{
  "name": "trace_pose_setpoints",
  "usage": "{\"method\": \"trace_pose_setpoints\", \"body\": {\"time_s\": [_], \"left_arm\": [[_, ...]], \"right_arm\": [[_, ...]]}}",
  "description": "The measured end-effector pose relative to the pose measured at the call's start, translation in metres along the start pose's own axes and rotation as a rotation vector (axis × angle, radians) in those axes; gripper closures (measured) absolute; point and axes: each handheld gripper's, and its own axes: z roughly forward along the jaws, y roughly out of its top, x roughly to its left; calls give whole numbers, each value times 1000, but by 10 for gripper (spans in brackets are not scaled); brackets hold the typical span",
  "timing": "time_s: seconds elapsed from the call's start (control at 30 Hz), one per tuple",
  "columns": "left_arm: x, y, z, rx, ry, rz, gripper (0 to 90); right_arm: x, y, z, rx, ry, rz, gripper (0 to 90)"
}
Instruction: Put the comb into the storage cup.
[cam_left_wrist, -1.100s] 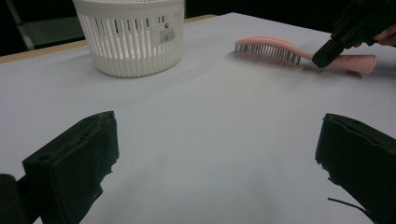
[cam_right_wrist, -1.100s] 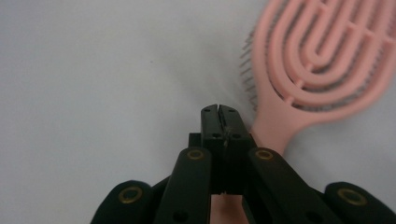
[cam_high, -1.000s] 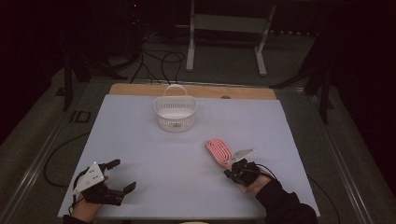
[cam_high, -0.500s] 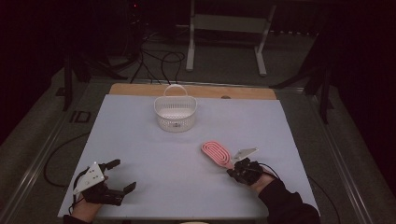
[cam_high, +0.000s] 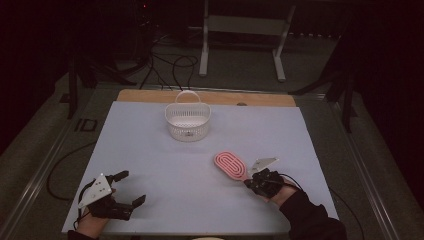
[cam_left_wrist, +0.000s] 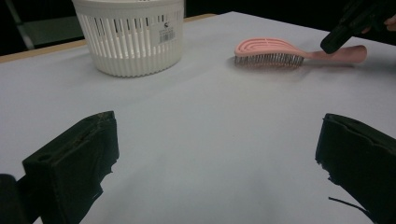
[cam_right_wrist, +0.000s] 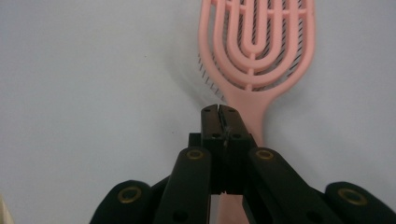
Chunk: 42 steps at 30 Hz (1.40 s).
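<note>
Currently, high view: pink hairbrush (cam_high: 230, 165) lies lower right of centre on the worktop (cam_high: 150, 150), long axis diagonal, handle toward the right gripper (cam_high: 260, 183); white basket (cam_high: 188, 121) upper centre; left gripper (cam_high: 122, 192) lower left, well apart. Left gripper view: fingers (cam_left_wrist: 70, 168) spread wide, empty; basket sticker unreadable. Right gripper view: fingers (cam_right_wrist: 218, 123) pressed together over the handle; an actual grasp I cannot tell.

Pink vented hairbrush (cam_high: 230, 165) lies bristles-down near the white slotted basket (cam_high: 188, 121).
</note>
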Motion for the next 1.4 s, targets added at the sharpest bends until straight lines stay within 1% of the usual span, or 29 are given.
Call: {"method": "trace_pose_setpoints", "body": {"time_s": [0.03,0.23,0.27,0.3,0.33,0.57,0.6,0.67,0.73,0.8,0.83,0.87,0.9,0.93,1.0,1.03,1.13,1.3,1.4], "left_arm": [[0,0,0,-1,0,0,1],[0,0,0,-3,1,0,1],[0,0,0,-3,1,-1,1],[0,0,0,-3,1,-2,1],[0,0,0,-3,1,-3,1],[0,0,0,-3,1,-2,1],[0,0,0,-3,1,-1,1],[0,0,-1,-5,0,-1,1],[0,0,-1,-5,0,1,1],[0,0,-1,-5,1,0,1],[0,0,-1,-5,0,1,1],[0,0,-1,-4,0,0,1],[0,0,-1,-4,0,0,1],[0,0,0,-3,0,0,1],[0,0,0,-3,0,0,1],[0,0,0,-3,1,0,1],[0,0,0,-2,1,1,1],[0,0,0,-2,0,1,1],[0,0,0,-3,1,1,1]], "right_arm": [[-1,2,-4,0,-4,-3,900],[-6,5,-11,-2,-17,5,899],[-7,6,-13,2,-25,1,895],[-7,7,-14,0,-31,5,874],[-8,8,-15,1,-34,-3,864],[-8,14,-16,28,-43,-19,783],[-8,15,-16,23,-42,-21,759],[-9,17,-16,33,-44,-17,700],[-10,18,-16,35,-49,-15,664],[-10,19,-16,38,-46,-11,610],[-11,19,-16,41,-46,-14,602],[-11,20,-16,50,-46,-15,575],[-11,20,-16,52,-47,-4,556],[-12,20,-15,54,-41,-5,541],[-13,21,-14,59,-37,1,479],[-13,21,-14,62,-32,1,467],[-13,21,-13,70,-22,19,385],[-15,21,-12,82,-17,37,288],[-15,22,-11,96,-6,44,192]]}}
